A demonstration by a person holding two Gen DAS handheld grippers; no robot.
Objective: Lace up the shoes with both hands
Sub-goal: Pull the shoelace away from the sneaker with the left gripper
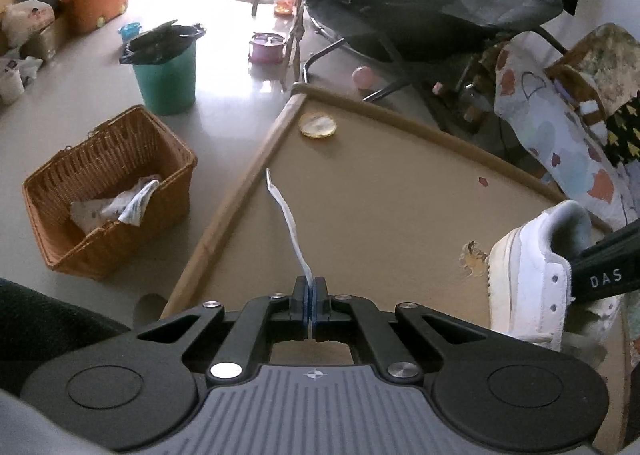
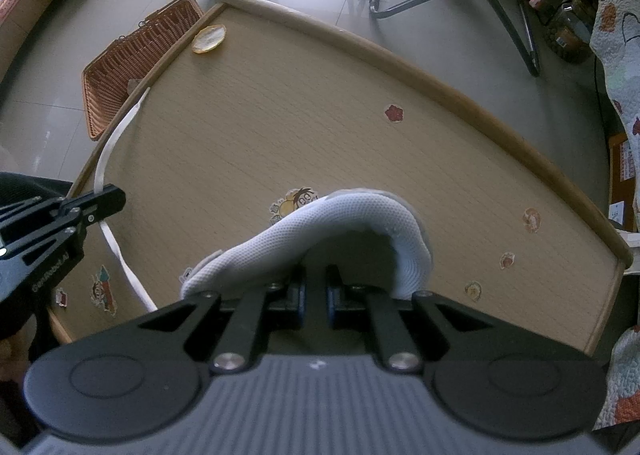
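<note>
Here the left gripper (image 1: 311, 287), clamped on the flat white shoelace (image 1: 285, 215), awaits threading while the right gripper (image 2: 316, 287) pinches the white sneaker's mesh tongue (image 2: 320, 223) ahead of it.

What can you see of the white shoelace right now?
The shoelace is a flat white woven strip, slightly twisted. The left gripper is shut on it partway along; its free end reaches out over the tan table. In the right wrist view it curves back from the fingers across the table toward the shoe.
</note>
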